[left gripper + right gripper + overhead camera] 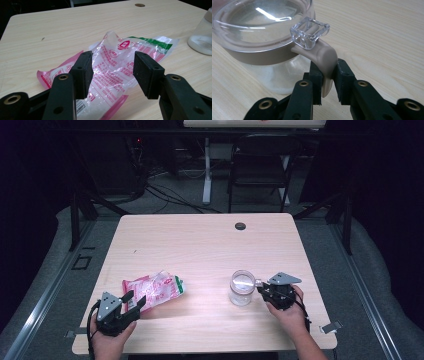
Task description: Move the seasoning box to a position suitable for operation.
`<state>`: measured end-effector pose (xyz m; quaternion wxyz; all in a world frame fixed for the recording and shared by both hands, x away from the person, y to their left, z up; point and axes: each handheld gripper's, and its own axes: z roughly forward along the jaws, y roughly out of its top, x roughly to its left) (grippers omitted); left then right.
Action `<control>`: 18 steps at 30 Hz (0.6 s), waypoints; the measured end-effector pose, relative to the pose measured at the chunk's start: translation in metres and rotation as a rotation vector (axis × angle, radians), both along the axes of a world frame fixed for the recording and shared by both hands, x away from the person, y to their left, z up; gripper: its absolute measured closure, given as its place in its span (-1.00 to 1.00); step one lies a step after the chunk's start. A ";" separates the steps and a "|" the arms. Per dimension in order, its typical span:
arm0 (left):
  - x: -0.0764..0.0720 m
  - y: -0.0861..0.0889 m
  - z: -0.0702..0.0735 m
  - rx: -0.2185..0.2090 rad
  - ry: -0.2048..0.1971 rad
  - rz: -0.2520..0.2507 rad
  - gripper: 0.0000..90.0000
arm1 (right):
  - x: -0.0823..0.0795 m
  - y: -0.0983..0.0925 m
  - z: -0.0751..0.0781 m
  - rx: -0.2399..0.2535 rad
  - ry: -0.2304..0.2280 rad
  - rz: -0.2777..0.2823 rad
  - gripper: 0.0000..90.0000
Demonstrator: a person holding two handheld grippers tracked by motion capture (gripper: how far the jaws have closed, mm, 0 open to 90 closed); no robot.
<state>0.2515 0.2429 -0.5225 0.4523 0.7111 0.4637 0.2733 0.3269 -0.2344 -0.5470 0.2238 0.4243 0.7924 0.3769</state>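
A crumpled clear plastic bag [155,290] with pink and green print lies on the wooden table [200,245] at the front left. My left gripper [134,301] sits just in front of it, jaws open. In the left gripper view the bag [117,65] lies beyond the gap of that gripper [112,72], untouched. A clear jar [241,287] with a beige-rimmed lid stands at the front right. My right gripper [260,287] is at its right side. In the right gripper view the gripper [328,75] is shut on the lid's beige latch [325,57], below its clear clasp [309,32].
A round cable hole [240,226] sits near the table's far edge. A dark folding chair [260,165] and cables stand on the floor behind. The jar [201,37] shows at the right edge of the left gripper view. A metal clip [330,326] sits at the table's front right corner.
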 end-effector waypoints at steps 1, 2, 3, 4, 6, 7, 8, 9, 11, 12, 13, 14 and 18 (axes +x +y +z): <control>0.000 -0.001 0.000 0.002 -0.001 -0.006 0.11 | 0.000 0.000 0.000 -0.001 0.001 0.004 0.71; 0.000 -0.002 0.001 -0.001 -0.004 -0.008 0.11 | -0.001 0.000 0.000 -0.003 0.001 0.004 0.71; 0.000 -0.003 0.001 0.003 -0.005 -0.014 0.11 | -0.001 0.000 0.000 -0.004 0.003 0.008 0.71; 0.000 -0.005 0.001 -0.003 -0.006 -0.017 0.11 | -0.002 0.001 0.000 -0.006 0.002 0.006 0.71; 0.001 -0.008 0.001 -0.001 -0.011 -0.030 0.11 | -0.004 0.002 0.001 -0.011 0.003 0.019 0.71; 0.002 -0.010 0.001 0.001 -0.011 -0.037 0.11 | -0.006 0.003 0.001 -0.010 0.002 0.023 0.71; 0.002 -0.012 0.002 0.003 -0.012 -0.043 0.11 | -0.007 0.004 0.001 -0.020 0.002 0.030 0.72; 0.003 -0.014 0.002 0.004 -0.006 -0.054 0.11 | -0.009 0.005 0.002 -0.022 0.001 0.034 0.72; 0.004 -0.019 0.002 0.012 -0.011 -0.071 0.11 | -0.012 0.007 0.002 -0.020 -0.004 0.042 0.72; 0.004 -0.021 0.002 0.015 -0.010 -0.079 0.11 | -0.014 0.008 0.002 -0.018 0.000 0.051 0.71; 0.005 -0.024 0.002 0.019 -0.013 -0.088 0.11 | -0.015 0.009 0.001 -0.017 0.002 0.052 0.71; 0.005 -0.025 0.002 0.019 -0.015 -0.092 0.11 | -0.017 0.010 0.001 -0.012 0.004 0.061 0.71; 0.006 -0.034 0.001 0.027 -0.015 -0.125 0.10 | -0.022 0.015 0.001 -0.013 0.005 0.081 0.71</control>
